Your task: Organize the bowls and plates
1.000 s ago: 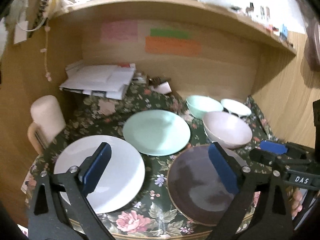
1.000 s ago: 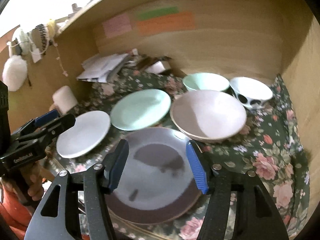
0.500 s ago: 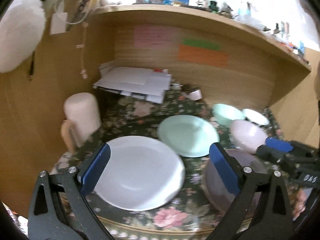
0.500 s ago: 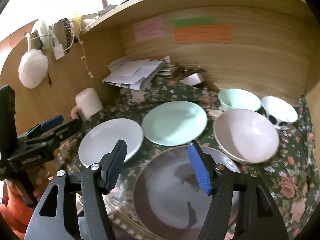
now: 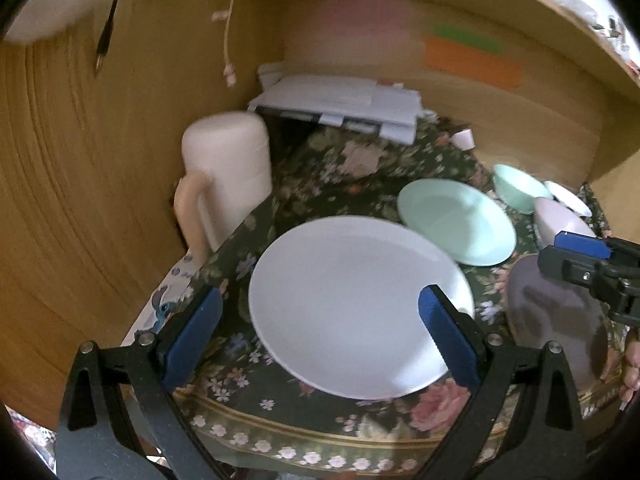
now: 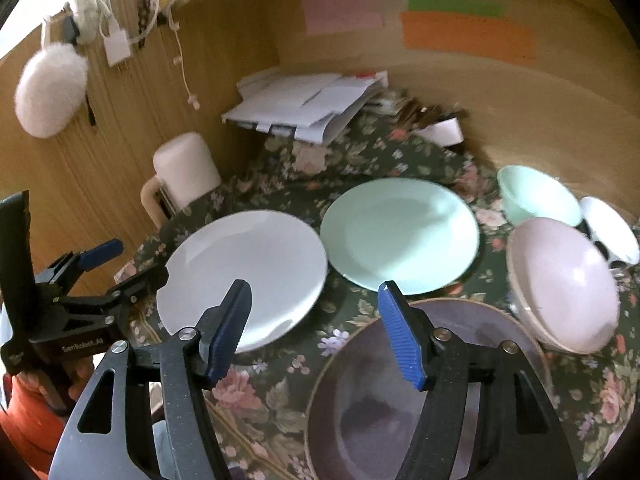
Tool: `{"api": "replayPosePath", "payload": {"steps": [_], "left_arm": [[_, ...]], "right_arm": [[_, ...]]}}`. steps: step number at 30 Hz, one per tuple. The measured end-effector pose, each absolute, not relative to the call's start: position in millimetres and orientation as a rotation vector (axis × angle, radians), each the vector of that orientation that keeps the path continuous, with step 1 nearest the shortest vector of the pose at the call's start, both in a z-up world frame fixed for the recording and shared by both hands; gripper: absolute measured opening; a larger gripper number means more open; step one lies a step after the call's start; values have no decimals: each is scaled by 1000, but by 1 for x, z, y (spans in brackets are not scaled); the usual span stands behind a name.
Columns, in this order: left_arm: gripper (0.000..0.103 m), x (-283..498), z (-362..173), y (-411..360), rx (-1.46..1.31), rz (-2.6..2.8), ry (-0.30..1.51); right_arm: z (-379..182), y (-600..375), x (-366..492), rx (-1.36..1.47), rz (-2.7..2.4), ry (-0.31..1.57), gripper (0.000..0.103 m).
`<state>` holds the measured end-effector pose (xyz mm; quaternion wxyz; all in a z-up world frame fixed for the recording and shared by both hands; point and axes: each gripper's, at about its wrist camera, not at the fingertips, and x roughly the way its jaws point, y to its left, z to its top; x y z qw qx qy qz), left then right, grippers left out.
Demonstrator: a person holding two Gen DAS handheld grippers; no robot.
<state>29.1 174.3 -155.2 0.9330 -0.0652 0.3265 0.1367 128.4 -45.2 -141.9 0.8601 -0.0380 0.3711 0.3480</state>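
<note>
A white plate [image 5: 352, 304] [image 6: 248, 276] lies at the front left of the floral cloth. A mint plate [image 5: 456, 222] [image 6: 400, 232] lies behind it. A dark grey plate [image 5: 560, 320] [image 6: 424, 392] lies at the front right. A pink bowl [image 6: 564, 284], a mint bowl [image 6: 536, 194] and a white bowl [image 6: 612, 228] stand at the right. My left gripper [image 5: 320, 332] is open and empty, hovering over the white plate's near edge. My right gripper [image 6: 316, 324] is open and empty, above the gap between the white and grey plates.
A cream jug [image 5: 228, 176] [image 6: 180, 176] stands at the left against the wooden wall. A stack of papers [image 6: 308, 104] lies at the back. Wooden walls enclose the left, back and right. The cloth's front edge [image 5: 320, 436] hangs near me.
My left gripper has swung left and closer, from straddling both front plates to facing the white plate. My right gripper has also turned left. Both stay open.
</note>
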Motion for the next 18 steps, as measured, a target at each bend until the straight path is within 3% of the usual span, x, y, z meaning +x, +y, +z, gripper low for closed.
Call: {"api": "replayPosePath", "payload": {"steps": [12,16,18], "left_arm": [[100,44,-187,212,-194,295,761],[80,52,-199,222,-226,287,817],[78,53,-202,224,-237,283,825]], "right_arm": [[-183,-1,166,-155,749,955,62],[-193,7,176,-157,753,994,62],[-197,10,179,-158,755,1010,62]]}}
